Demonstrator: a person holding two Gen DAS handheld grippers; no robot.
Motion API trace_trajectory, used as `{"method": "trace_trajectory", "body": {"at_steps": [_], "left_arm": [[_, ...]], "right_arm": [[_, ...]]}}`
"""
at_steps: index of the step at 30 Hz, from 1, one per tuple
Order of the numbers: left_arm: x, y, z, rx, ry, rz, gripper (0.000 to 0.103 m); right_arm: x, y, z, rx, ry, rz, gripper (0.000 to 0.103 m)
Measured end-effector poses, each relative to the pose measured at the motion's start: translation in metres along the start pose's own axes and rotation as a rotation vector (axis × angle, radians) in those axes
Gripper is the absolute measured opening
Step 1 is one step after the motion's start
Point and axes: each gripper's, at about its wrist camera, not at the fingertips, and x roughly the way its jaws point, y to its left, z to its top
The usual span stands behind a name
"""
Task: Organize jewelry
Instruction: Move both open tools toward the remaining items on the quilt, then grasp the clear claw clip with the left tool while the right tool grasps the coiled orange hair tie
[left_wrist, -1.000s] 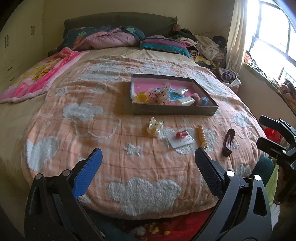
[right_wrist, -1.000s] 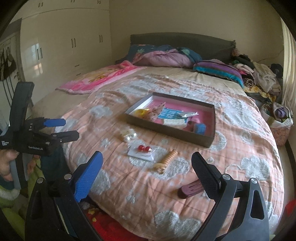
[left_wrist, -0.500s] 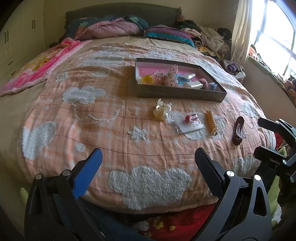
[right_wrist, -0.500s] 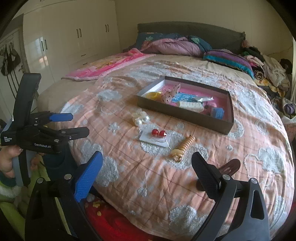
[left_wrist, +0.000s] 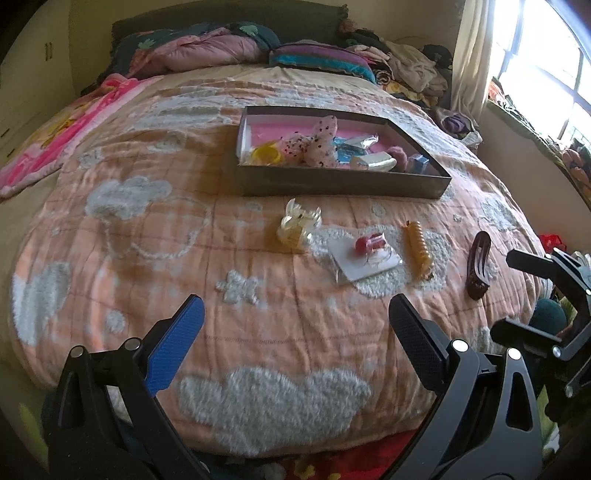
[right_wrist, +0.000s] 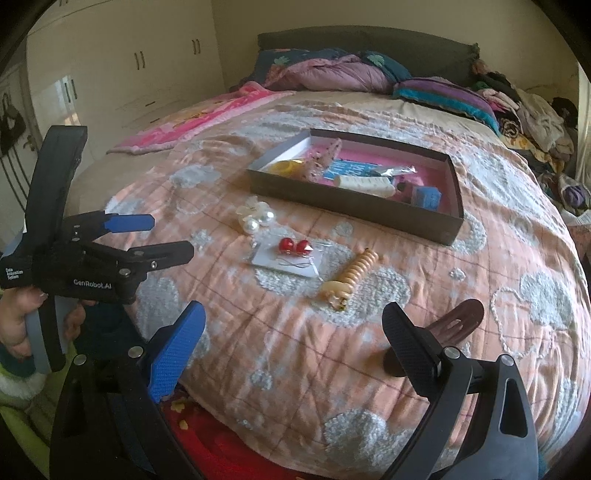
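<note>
A dark box with pink lining (left_wrist: 343, 182) (right_wrist: 354, 206) sits on the bed and holds several small items. In front of it lie a pearl hair clip (left_wrist: 298, 227) (right_wrist: 256, 218), red earrings on a white card (left_wrist: 369, 248) (right_wrist: 293, 249), an orange spiral clip (left_wrist: 417, 249) (right_wrist: 351, 278) and a dark brown hair clip (left_wrist: 478, 269) (right_wrist: 450, 325). My left gripper (left_wrist: 295, 328) (right_wrist: 168, 238) is open and empty above the bed's near edge. My right gripper (right_wrist: 295, 334) (left_wrist: 509, 291) is open and empty, just short of the brown clip.
The bed has a peach blanket with cloud patterns (left_wrist: 147, 236). Pillows and a pile of clothes (left_wrist: 402, 70) lie at the headboard. A window (left_wrist: 535, 66) is at the right, white wardrobes (right_wrist: 122, 74) at the left. Red fabric lies on the floor (right_wrist: 207, 432).
Both grippers have moved forward and closer to the bed; the items look larger. Both stay open and nothing on the bed has moved.
</note>
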Motion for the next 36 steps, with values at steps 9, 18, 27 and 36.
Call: {"method": "trace_trajectory", "body": {"at_steps": [9,18,27,36], "left_arm": [[0.013,-0.002,0.025,0.029,-0.02,0.018,0.093],[0.037,0.005,0.041,0.013,-0.019,0.038,0.093],[0.059,0.023,0.047,-0.046,0.004,0.052,0.093],[0.076,0.033,0.046,-0.074,0.027,0.043,0.093]], "right_arm": [[0.012,-0.026,0.008,0.06,0.011,-0.051,0.096],[0.038,-0.04,0.016,0.124,0.066,-0.037,0.096],[0.074,-0.04,0.02,0.151,0.12,-0.033,0.084],[0.1,-0.057,0.024,0.229,0.158,-0.056,0.052]]}}
